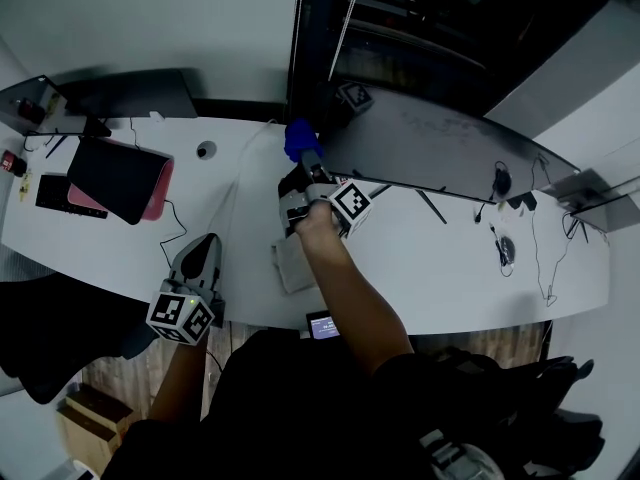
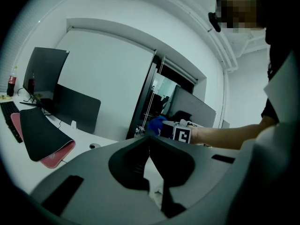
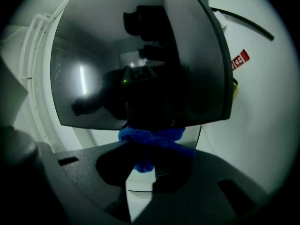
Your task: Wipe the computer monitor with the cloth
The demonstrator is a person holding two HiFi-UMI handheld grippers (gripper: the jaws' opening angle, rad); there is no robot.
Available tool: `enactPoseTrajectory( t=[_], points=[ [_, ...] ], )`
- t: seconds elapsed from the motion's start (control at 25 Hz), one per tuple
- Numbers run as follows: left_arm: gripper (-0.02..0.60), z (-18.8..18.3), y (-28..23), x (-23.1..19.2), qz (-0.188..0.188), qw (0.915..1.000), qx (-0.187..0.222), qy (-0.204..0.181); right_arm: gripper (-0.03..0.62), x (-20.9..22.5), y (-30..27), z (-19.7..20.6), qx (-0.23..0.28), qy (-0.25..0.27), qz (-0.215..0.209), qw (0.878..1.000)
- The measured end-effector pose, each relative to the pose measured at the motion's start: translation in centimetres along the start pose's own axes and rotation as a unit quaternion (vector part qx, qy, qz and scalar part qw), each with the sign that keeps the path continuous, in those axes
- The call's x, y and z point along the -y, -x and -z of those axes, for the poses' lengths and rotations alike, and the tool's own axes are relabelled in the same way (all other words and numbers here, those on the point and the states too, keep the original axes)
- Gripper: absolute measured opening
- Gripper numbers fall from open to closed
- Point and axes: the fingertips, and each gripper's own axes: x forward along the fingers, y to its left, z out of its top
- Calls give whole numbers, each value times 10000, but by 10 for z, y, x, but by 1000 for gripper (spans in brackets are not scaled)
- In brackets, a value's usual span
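Observation:
The wide dark monitor (image 1: 440,148) stands at the back of the white curved desk (image 1: 420,258). My right gripper (image 1: 312,163) is shut on a bunched blue cloth (image 1: 298,138) and holds it at the screen's left end. In the right gripper view the cloth (image 3: 152,138) is pressed on the lower edge of the glossy screen (image 3: 89,78), bunched between that gripper's (image 3: 150,146) jaws. My left gripper (image 1: 207,243) hangs over the desk's front edge, left of the monitor, with its jaws shut and nothing in them. From the left gripper (image 2: 149,140) view I see the cloth (image 2: 156,124) and the monitor (image 2: 194,108) beyond.
A black pad on a pink mat (image 1: 120,176) and a keyboard (image 1: 55,193) lie at the left, with a second dark monitor (image 1: 130,93) behind. A grey folded piece (image 1: 292,265) lies under the right forearm. Cables (image 1: 540,258) trail at the right. A red bottle (image 2: 10,83) stands far left.

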Motion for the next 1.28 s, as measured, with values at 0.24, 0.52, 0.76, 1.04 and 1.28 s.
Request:
enactPoseTrajectory(
  t=[0.24, 0.52, 0.76, 1.04, 1.28],
  points=[
    [-5, -33, -22, 8, 27, 9990, 257, -368, 80, -25, -5, -3, -52, 69, -214, 9997],
    [-5, -66, -48, 19, 161, 9963, 455, -705, 78, -61, -15, -7, 37, 89, -489, 9988],
    [-5, -83, -58, 27, 288, 9947, 600, -784, 77, -89, -19, -5, 81, 44, -633, 9980],
    [-5, -82, -60, 34, 357, 9945, 633, -760, 77, -126, -18, -1, -125, -1, -848, 9963],
    [-5, -81, -60, 36, 434, 9943, 633, -733, 77, -153, -22, 2, -254, 55, -1045, 9942]
  ],
)
